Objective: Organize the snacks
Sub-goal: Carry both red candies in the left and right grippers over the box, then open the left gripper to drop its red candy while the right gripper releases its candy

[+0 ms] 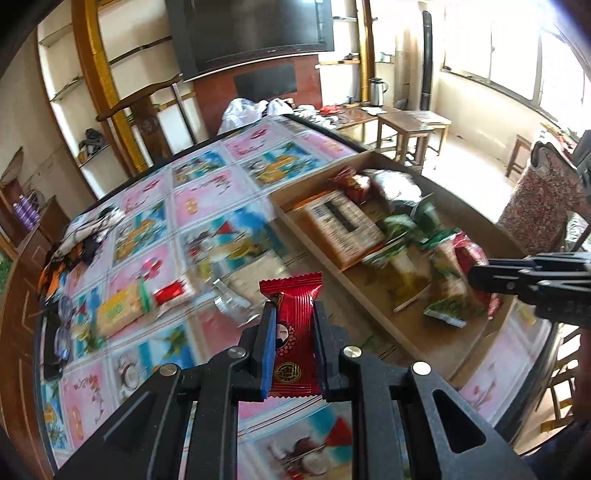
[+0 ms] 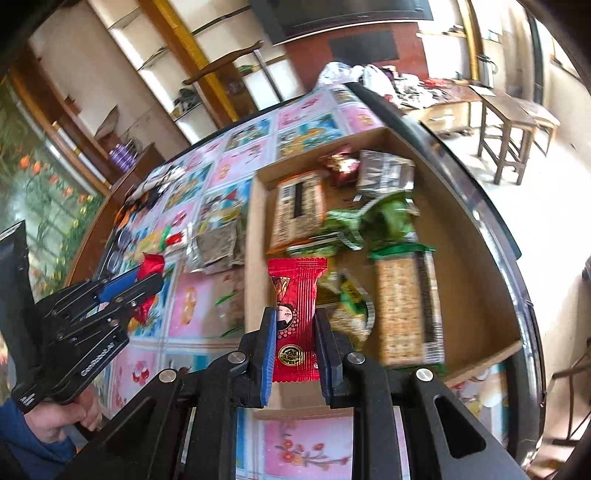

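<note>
Claws L & R: each clenched on red candy pkt | box part-filled w/ snacks | few pkts left on worktop, est. mostly done

- A dark flat television hangs on a red-brown wall panel.
- White curved shelves with gold trim stand left.
- Bright windows light wooden stools on a pale floor.

The left gripper points steeply down, its jaws clamped on a red wrapped snack. The right gripper tilts down likewise, pinching its own red packet. A blue-sleeved hand grasps the left gripper's handle.
</note>
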